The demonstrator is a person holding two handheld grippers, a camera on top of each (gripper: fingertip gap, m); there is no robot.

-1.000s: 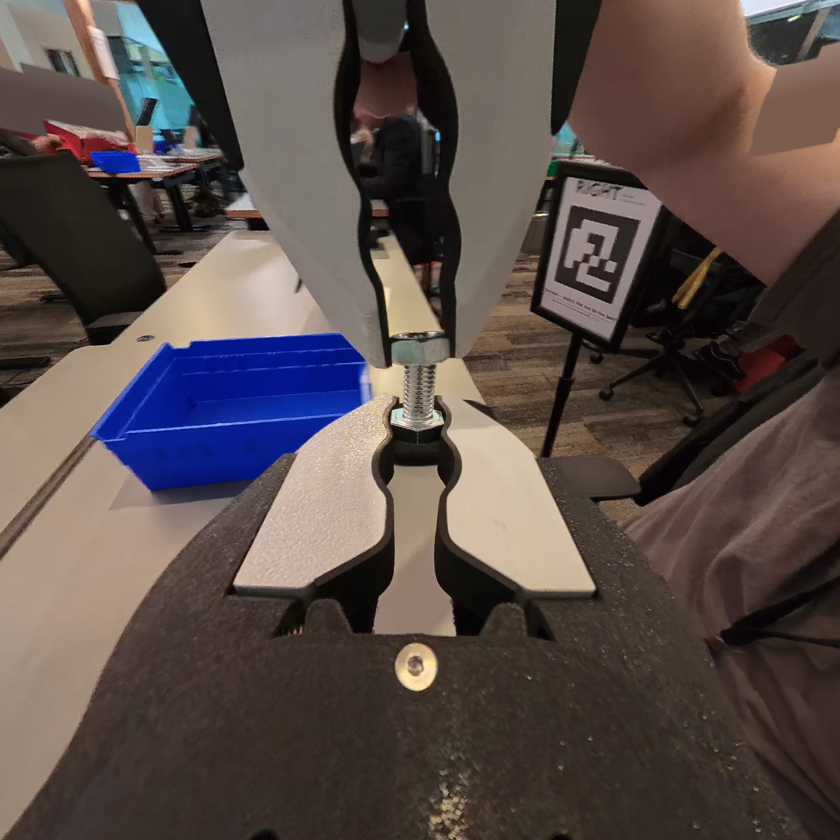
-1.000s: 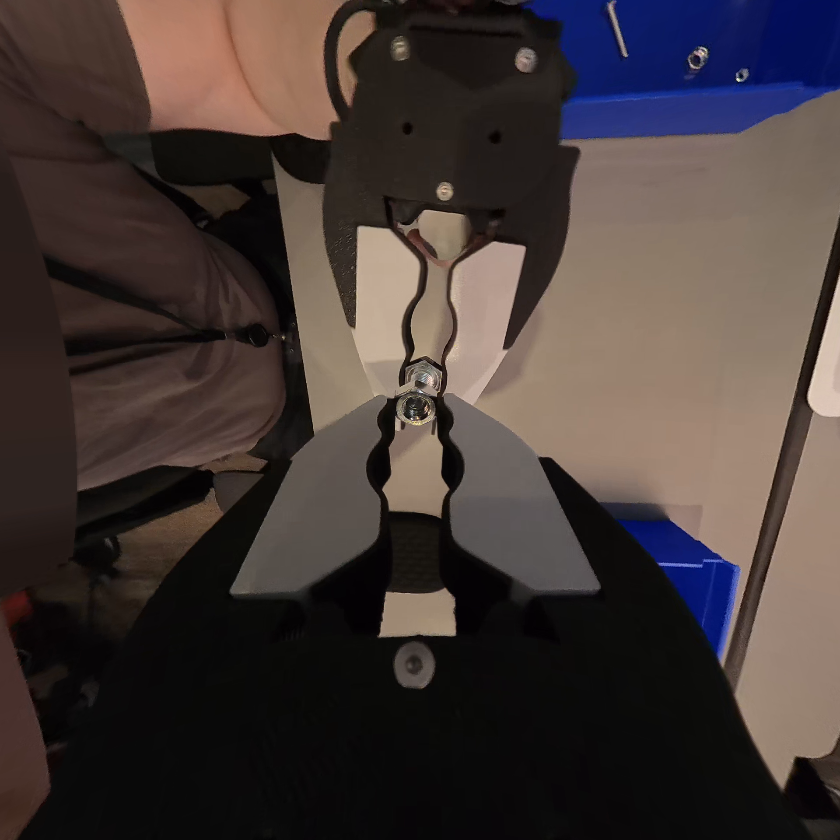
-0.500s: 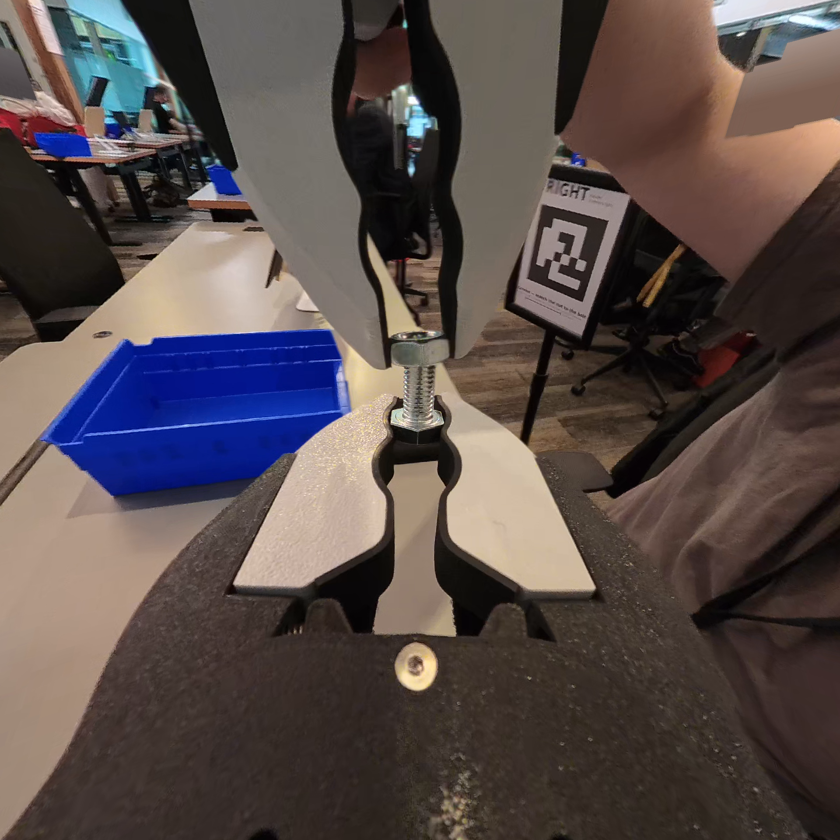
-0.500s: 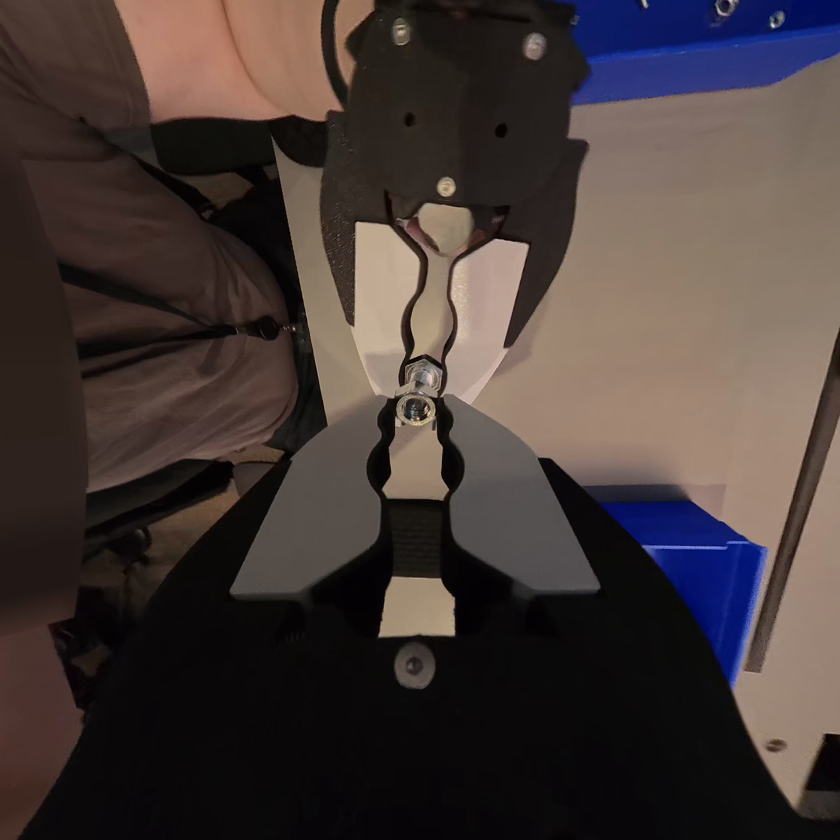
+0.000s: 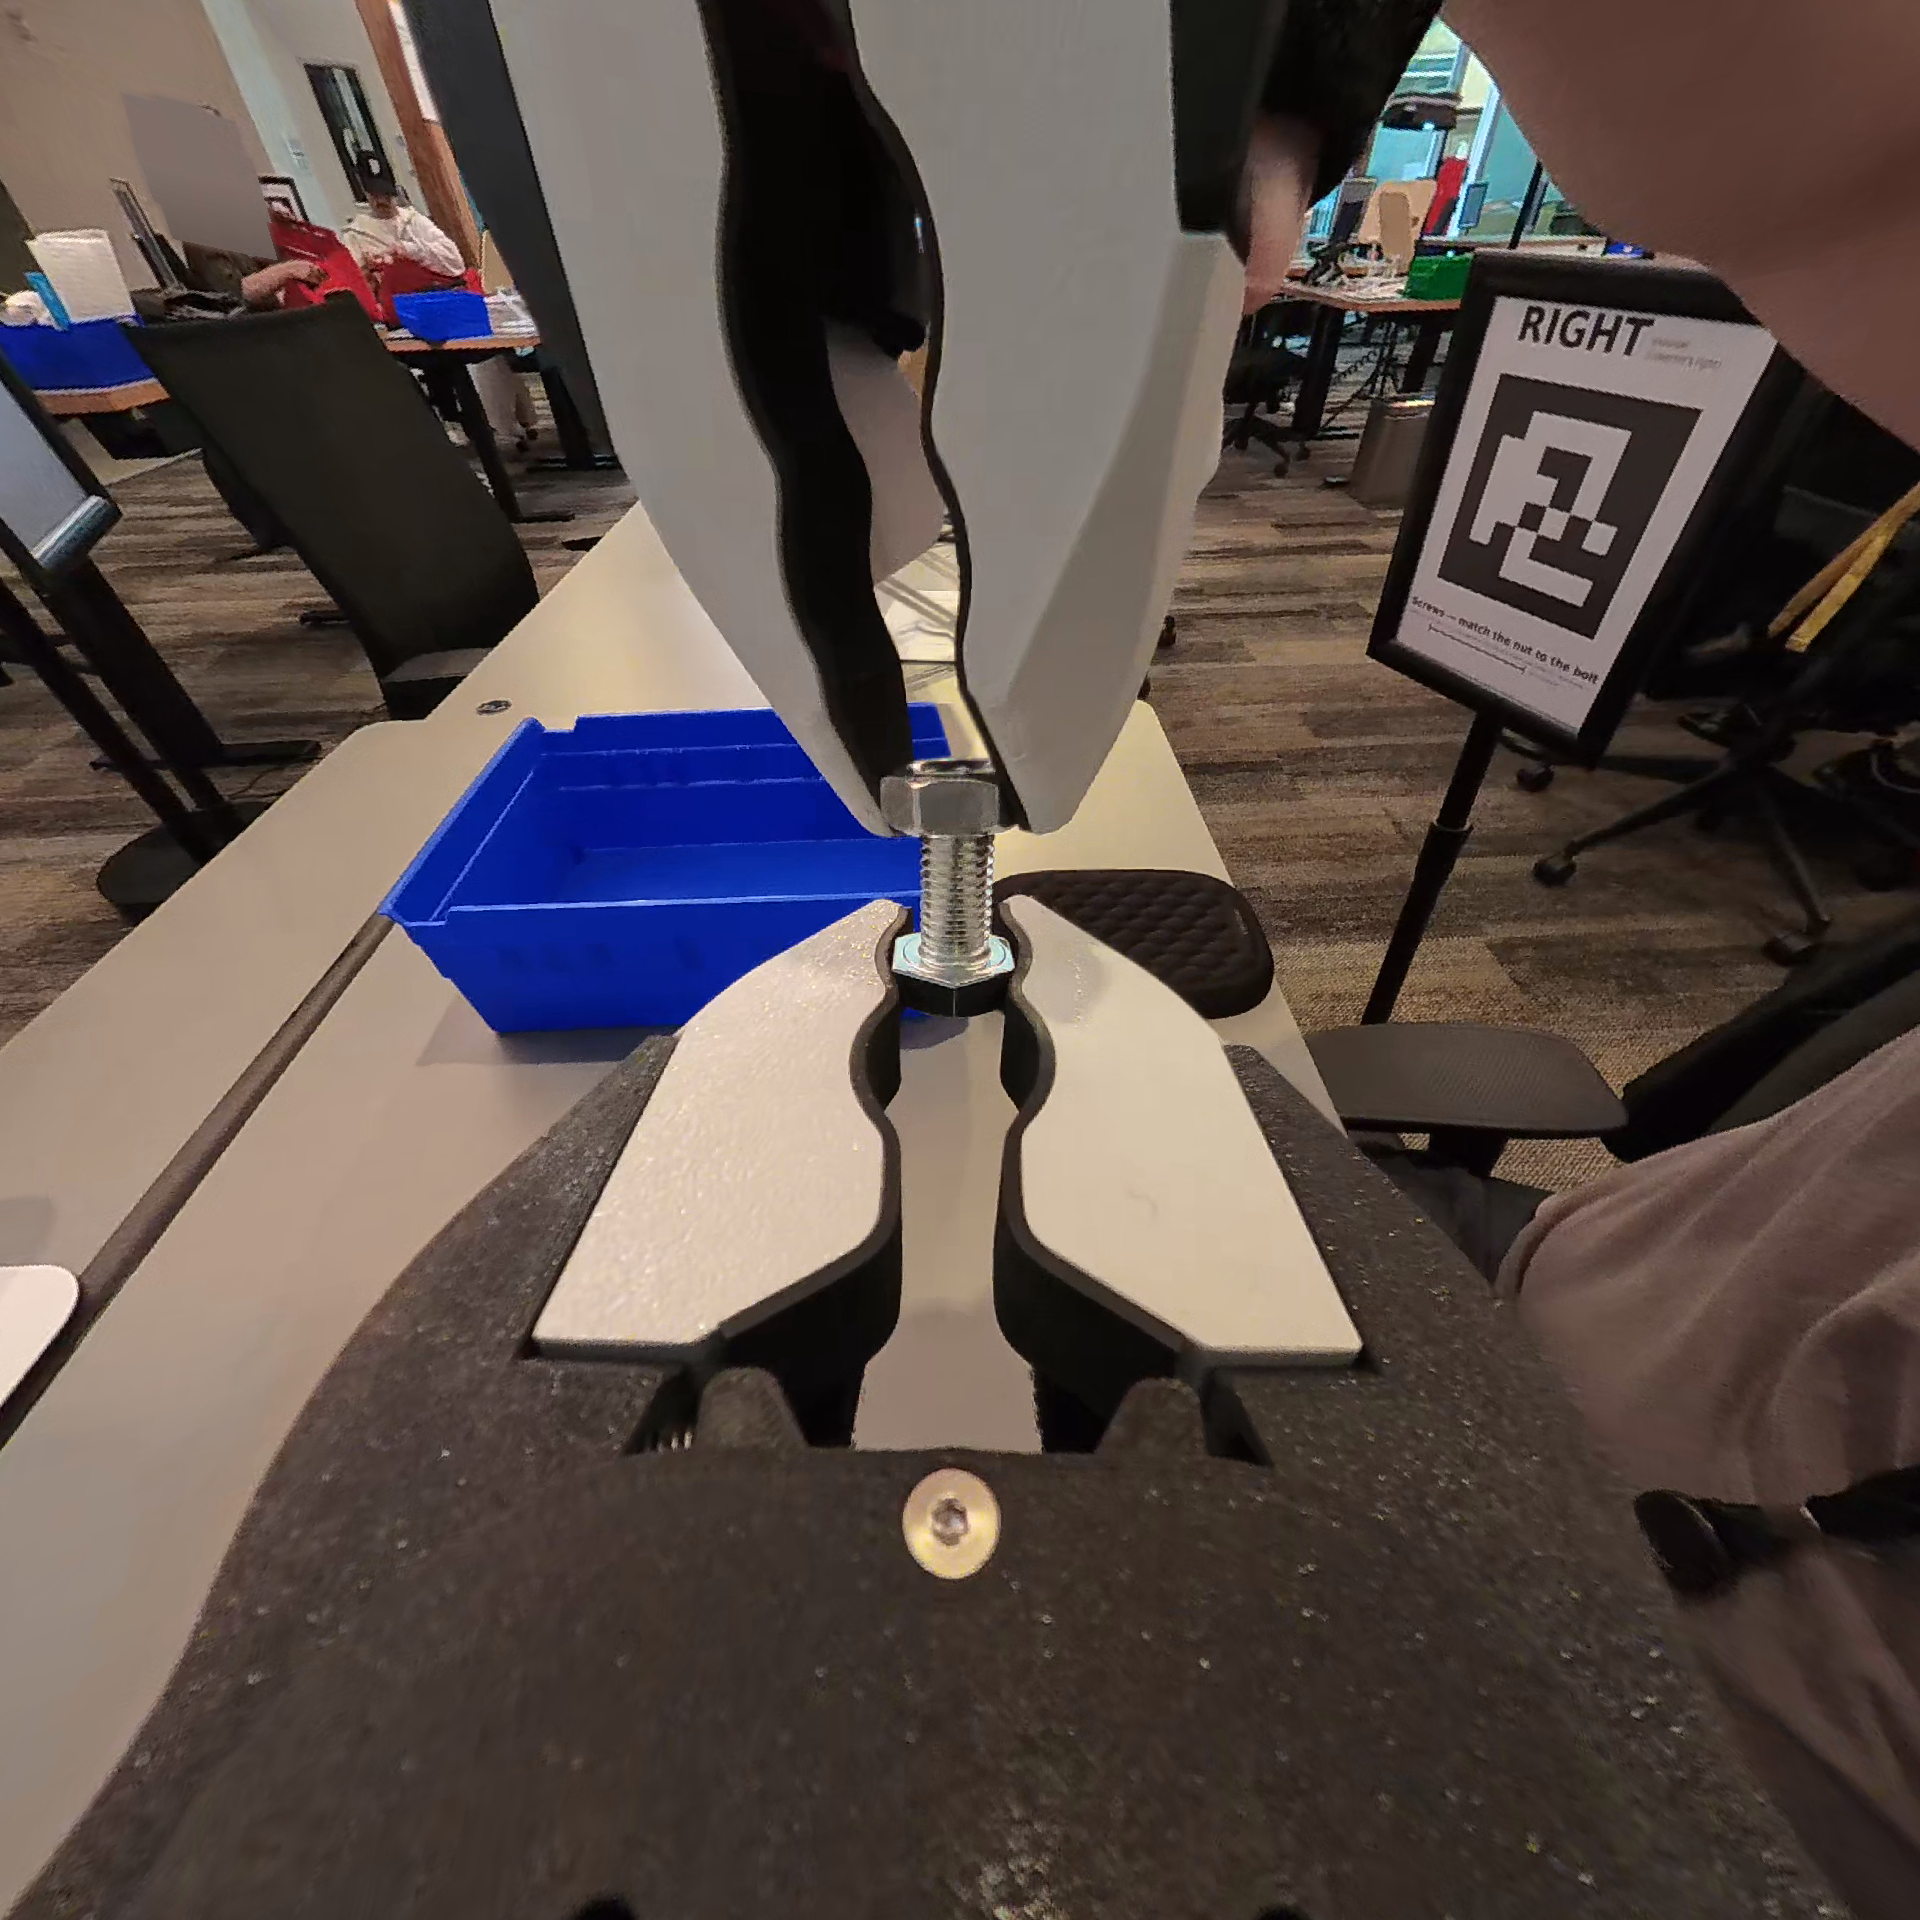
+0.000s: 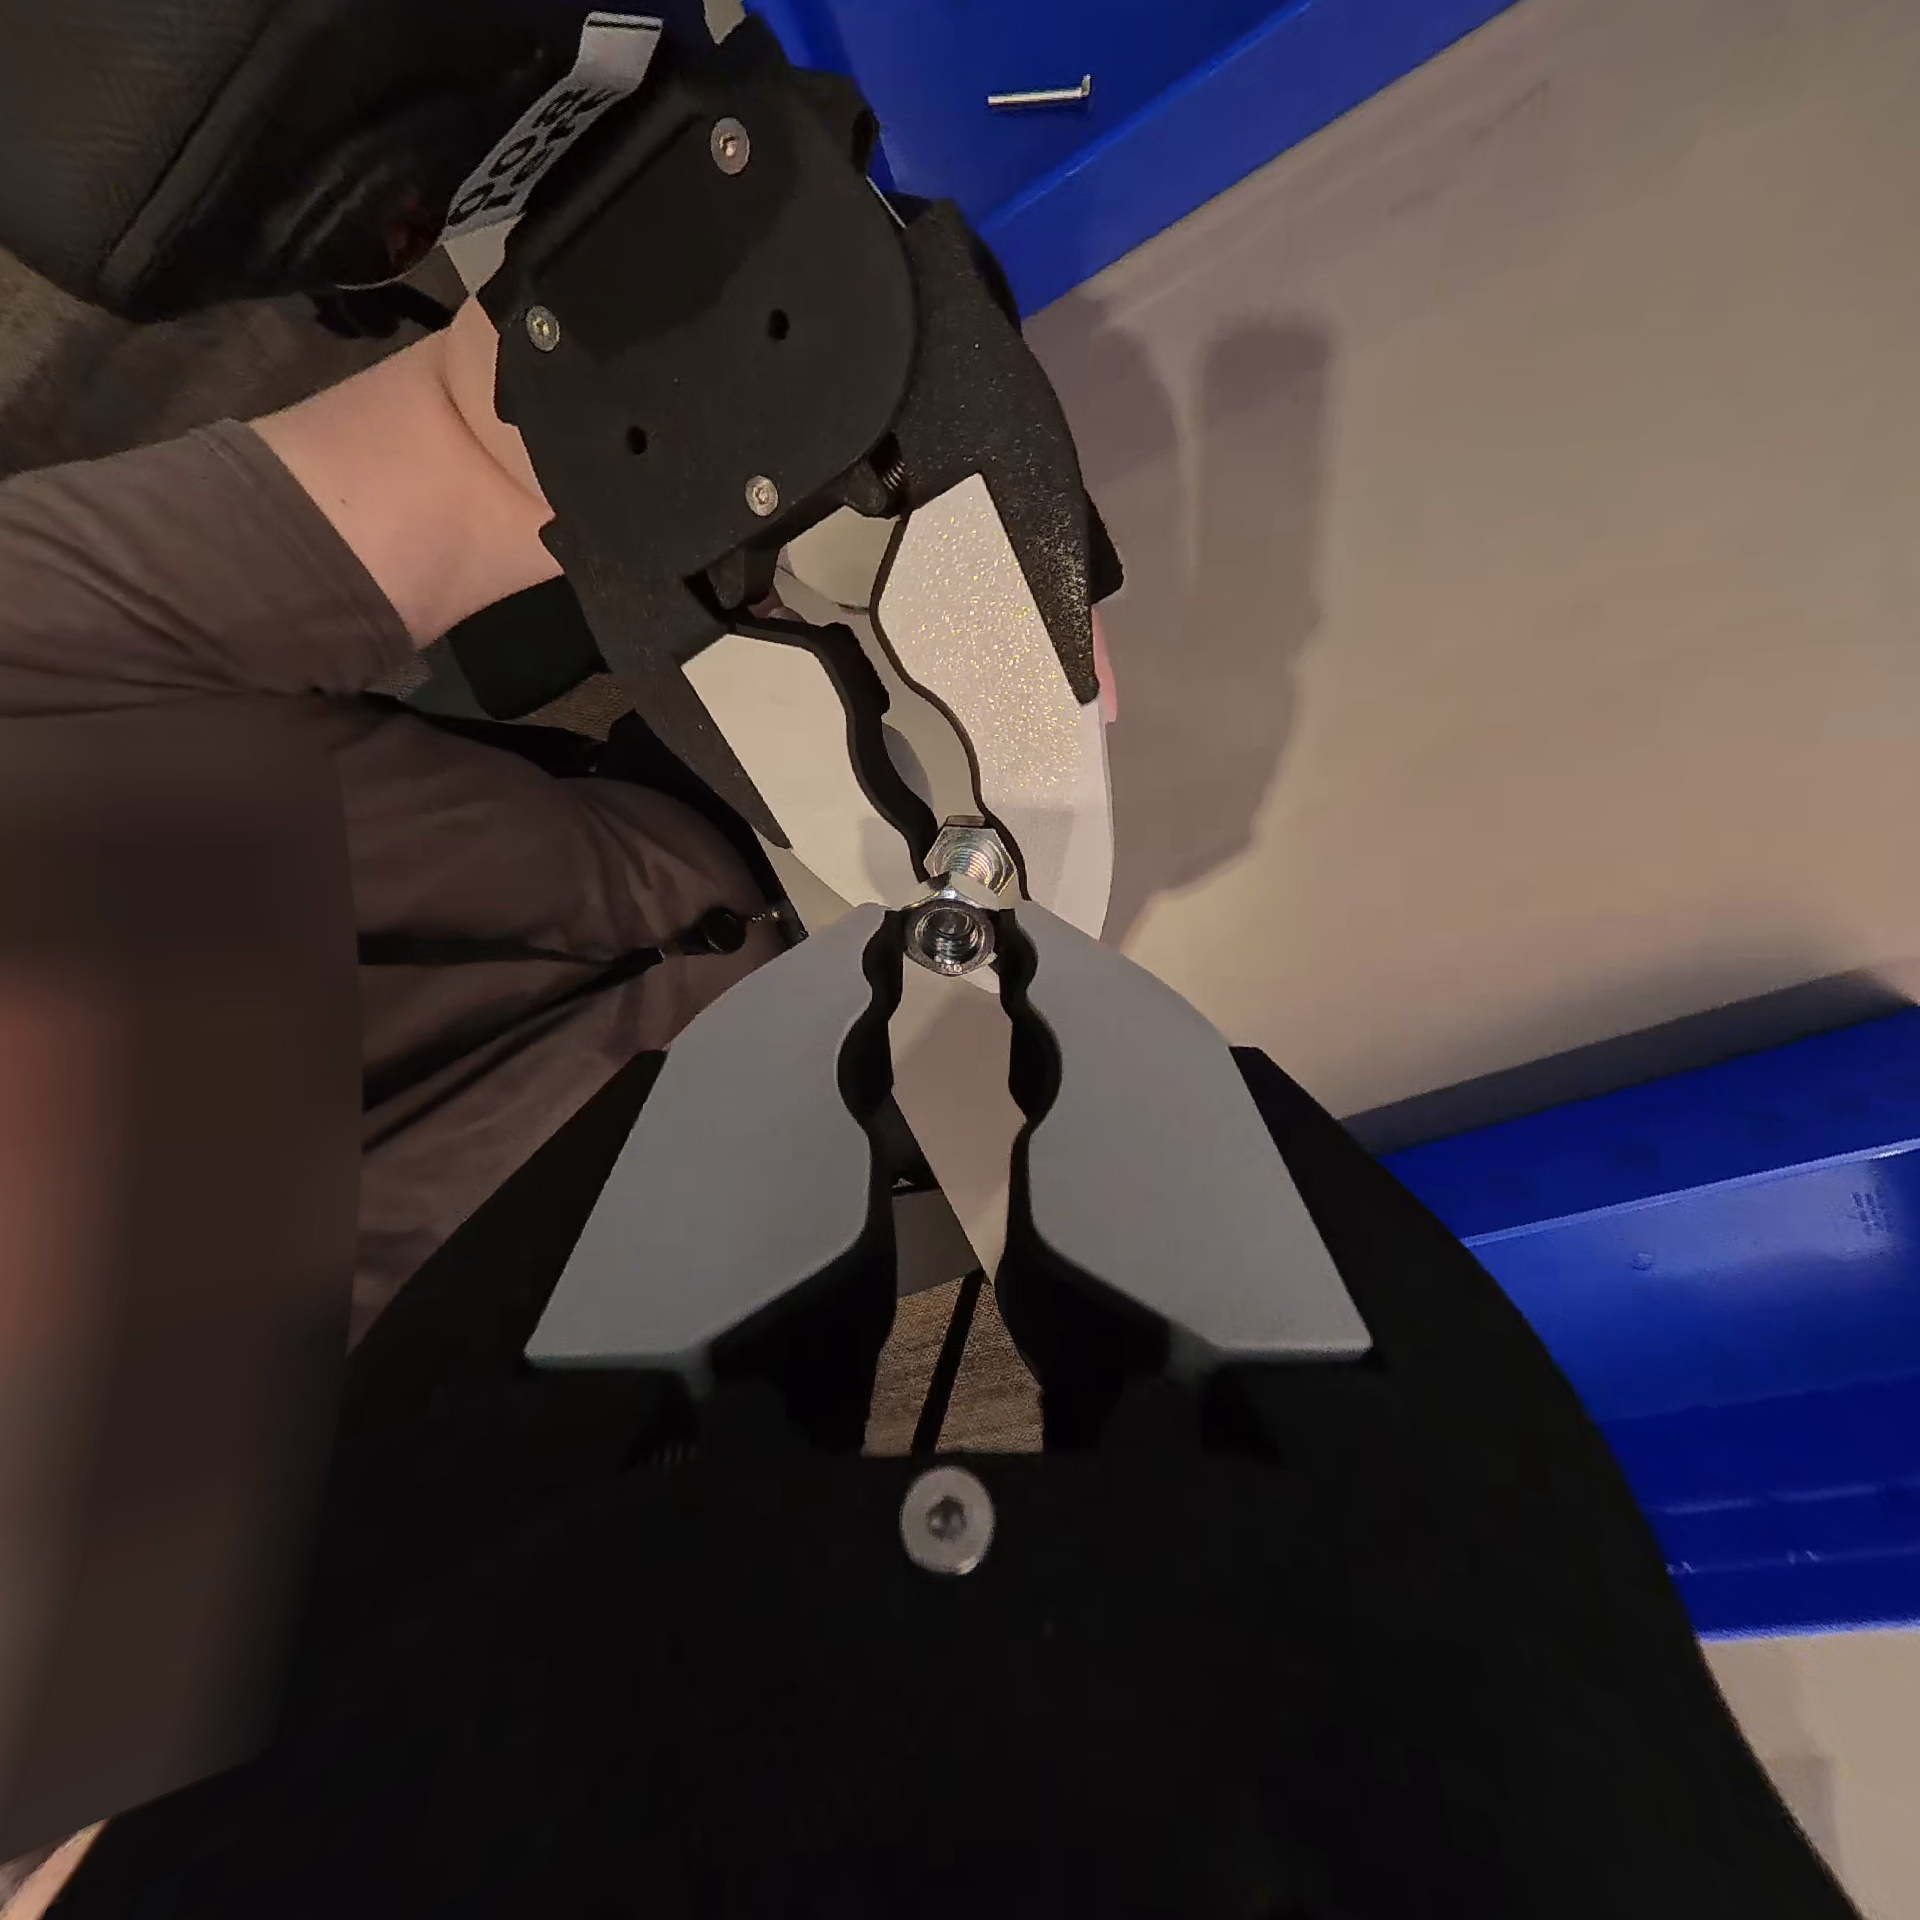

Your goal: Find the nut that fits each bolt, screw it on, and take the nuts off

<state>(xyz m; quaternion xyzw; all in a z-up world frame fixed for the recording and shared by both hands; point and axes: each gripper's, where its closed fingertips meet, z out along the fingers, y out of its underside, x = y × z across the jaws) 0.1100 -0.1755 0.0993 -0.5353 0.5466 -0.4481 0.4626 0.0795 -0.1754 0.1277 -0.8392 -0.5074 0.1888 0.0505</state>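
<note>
A silver bolt (image 5: 956, 883) stands upright in mid-air above the grey table (image 5: 260, 1091), its hex head pinched in the closed tips of the right tool (image 5: 943, 810) coming down from above. The nut (image 5: 951, 961) on its lower threads is clamped in the closed tips of the left tool (image 5: 951, 971). Behind them a blue bin (image 5: 644, 894) sits on the table, and at the right a framed sign (image 5: 1558, 499) on a stand carries printed words and a black-and-white marker.
</note>
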